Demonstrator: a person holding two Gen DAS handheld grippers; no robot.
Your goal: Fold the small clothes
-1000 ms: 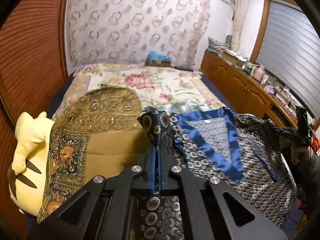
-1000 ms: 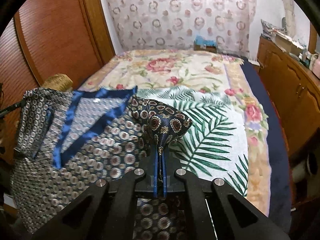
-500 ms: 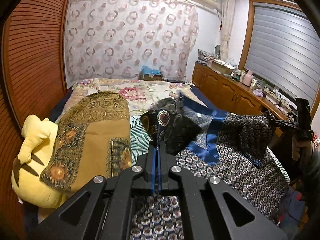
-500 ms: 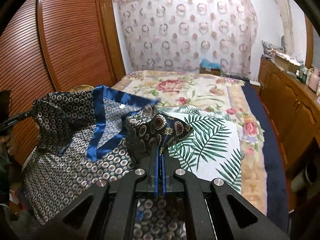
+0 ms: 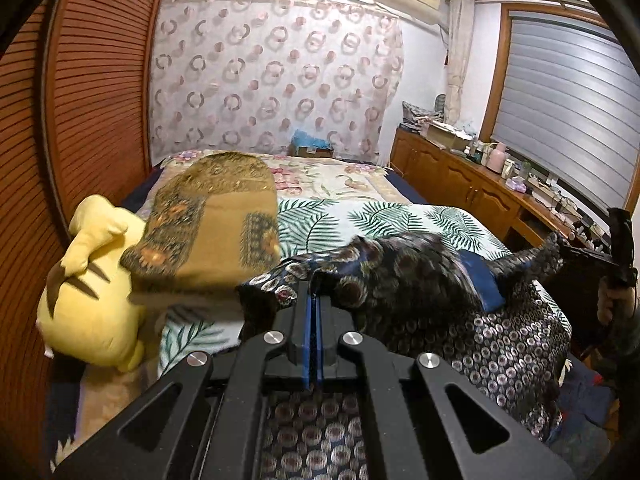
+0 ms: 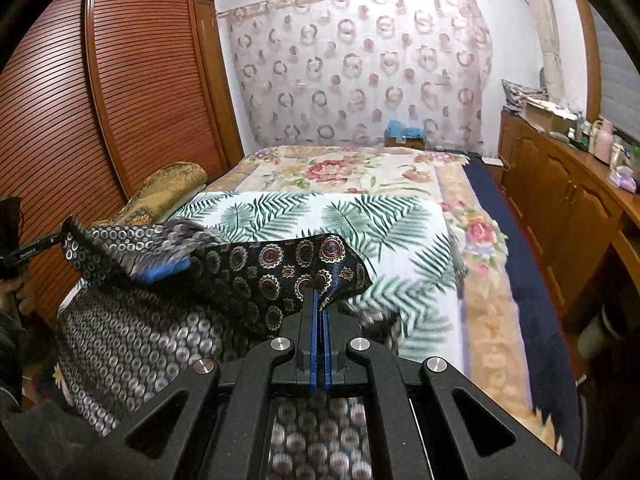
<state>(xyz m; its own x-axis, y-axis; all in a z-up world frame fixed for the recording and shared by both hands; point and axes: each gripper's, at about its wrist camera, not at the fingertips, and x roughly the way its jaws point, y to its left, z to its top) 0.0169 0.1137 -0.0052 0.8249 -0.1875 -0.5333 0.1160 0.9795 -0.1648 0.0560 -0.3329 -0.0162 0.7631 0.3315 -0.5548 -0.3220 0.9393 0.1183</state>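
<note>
A dark patterned garment with blue lining point(image 5: 420, 276) hangs stretched in the air between my two grippers, above the near end of the bed. My left gripper point(image 5: 314, 292) is shut on one corner of it. My right gripper point(image 6: 320, 304) is shut on the other corner point(image 6: 304, 264). The lower part of the garment point(image 6: 132, 344) drapes down over the bed's near edge. The right gripper shows at the right edge of the left wrist view point(image 5: 600, 260), and the left gripper shows at the left edge of the right wrist view point(image 6: 24, 248).
The bed has a leaf-print sheet point(image 6: 360, 220) and a floral cover point(image 5: 340, 176). A yellow plush toy point(image 5: 88, 288) and a brown patterned pillow point(image 5: 212, 216) lie at the left. A wooden wardrobe point(image 6: 120, 80) stands left, a wooden cabinet point(image 5: 472, 184) right.
Both grippers have lifted and pulled back with the garment. It was lying spread on the bed; now its top edge is raised and stretched between them.
</note>
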